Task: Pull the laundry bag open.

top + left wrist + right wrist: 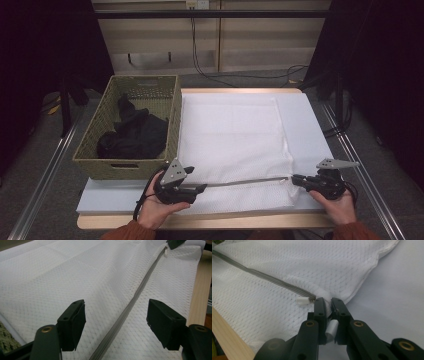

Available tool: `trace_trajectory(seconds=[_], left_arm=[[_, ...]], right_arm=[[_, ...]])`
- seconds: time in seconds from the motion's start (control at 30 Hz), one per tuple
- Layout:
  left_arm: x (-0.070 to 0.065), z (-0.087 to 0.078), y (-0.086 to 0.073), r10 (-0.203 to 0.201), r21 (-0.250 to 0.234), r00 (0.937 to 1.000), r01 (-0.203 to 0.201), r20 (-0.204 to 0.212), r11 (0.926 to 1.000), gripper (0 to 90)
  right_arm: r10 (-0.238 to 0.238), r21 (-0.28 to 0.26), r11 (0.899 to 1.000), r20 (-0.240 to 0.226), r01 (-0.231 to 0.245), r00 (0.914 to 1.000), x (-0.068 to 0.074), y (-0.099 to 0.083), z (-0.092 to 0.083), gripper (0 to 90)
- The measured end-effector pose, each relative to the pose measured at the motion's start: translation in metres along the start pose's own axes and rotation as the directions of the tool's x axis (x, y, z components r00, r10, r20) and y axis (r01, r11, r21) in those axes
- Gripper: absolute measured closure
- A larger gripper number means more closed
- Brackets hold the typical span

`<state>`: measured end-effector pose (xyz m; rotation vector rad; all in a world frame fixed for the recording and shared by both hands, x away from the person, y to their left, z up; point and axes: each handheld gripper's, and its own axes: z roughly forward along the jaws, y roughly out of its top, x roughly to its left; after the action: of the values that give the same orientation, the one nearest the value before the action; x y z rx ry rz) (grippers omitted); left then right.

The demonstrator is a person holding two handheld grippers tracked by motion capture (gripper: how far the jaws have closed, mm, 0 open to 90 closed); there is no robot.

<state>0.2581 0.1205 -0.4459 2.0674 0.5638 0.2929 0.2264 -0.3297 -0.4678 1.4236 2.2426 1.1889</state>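
White mesh bag (235,135) lies flat on the table (100,197) in the high view, its grey zipper (245,182) running along the near edge between the left gripper (192,189) and the right gripper (296,179); a basket (100,125) of dark clothes (132,132) stands at the left.

In the left gripper view the jaws stand apart over the zipper (130,307), pressing on nothing, with mesh (62,280) beneath.

In the right gripper view the jaws are clamped on the bag's end fabric (327,305) just beside the white pull (302,300).

To do this step well, I judge the left should pinch the cloth beside the zipper, keeping it taut, while the right holds firm and level.
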Motion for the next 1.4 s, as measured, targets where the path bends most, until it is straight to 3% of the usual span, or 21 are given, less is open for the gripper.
trace_trajectory(seconds=[0.2, 0.3, 0.53, 0.6, 0.63, 0.7, 0.77, 0.87, 1.17, 1.4], left_arm=[[-0.009, 0.018, 0.009, 0.019, 0.016, 0.999, -0.019, 0.042, 0.9997, 37.4], [-0.014, 0.029, 0.016, 0.026, 0.027, 0.9976, -0.028, 0.065, 0.9992, 32.2], [-0.024, 0.041, 0.033, 0.047, 0.0, 0.9936, -0.047, 0.103, 0.9989, 40.9], [-0.028, 0.048, 0.036, 0.06, 0.006, 0.9911, -0.061, 0.118, 0.9981, 43.4], [-0.03, 0.051, 0.037, 0.07, 0.015, 0.9918, -0.072, 0.107, 0.9973, 44.2], [-0.034, 0.06, 0.037, 0.066, 0.014, 0.9885, -0.068, 0.136, 0.9976, 43.2], [-0.038, 0.066, 0.037, 0.074, 0.017, 0.9873, -0.077, 0.14, 0.9969, 44.3], [-0.041, 0.07, 0.039, 0.085, 0.016, 0.9839, -0.088, 0.158, 0.996, 48.0], [-0.044, 0.079, 0.051, 0.071, -0.023, 0.976, -0.068, 0.206, 0.9974, 59.7], [-0.05, 0.099, 0.062, 0.077, -0.032, 0.9665, -0.072, 0.245, 0.9969, 69.1]], right_arm=[[0.001, -0.009, 1.0, -0.007, -0.001, 1.0, 0.001, 0.004, -0.002, 83.4], [-0.002, -0.01, 1.0, -0.005, 0.002, 1.0, 0.001, 0.006, -0.001, 83.3], [-0.026, -0.027, 0.999, -0.016, 0.026, 0.9995, 0.003, 0.013, -0.005, 83.6], [-0.032, -0.029, 0.999, -0.017, 0.032, 0.9993, 0.004, 0.014, -0.005, 83.6], [-0.035, -0.032, 0.999, -0.013, 0.034, 0.9993, 0.005, 0.016, -0.006, 83.7], [-0.04, -0.024, 0.999, -0.01, 0.04, 0.9991, 0.005, 0.018, -0.006, 83.8], [-0.053, -0.01, 0.999, -0.009, 0.053, 0.9986, 0.006, 0.02, -0.005, 83.8], [-0.053, -0.025, 0.998, -0.01, 0.053, 0.9985, 0.006, 0.024, -0.005, 83.8], [-0.093, -0.061, 0.994, -0.01, 0.092, 0.9956, 0.01, 0.04, -0.013, 84.2], [-0.08, -0.072, 0.994, -0.025, 0.078, 0.9965, 0.01, 0.041, -0.007, 84.5]])
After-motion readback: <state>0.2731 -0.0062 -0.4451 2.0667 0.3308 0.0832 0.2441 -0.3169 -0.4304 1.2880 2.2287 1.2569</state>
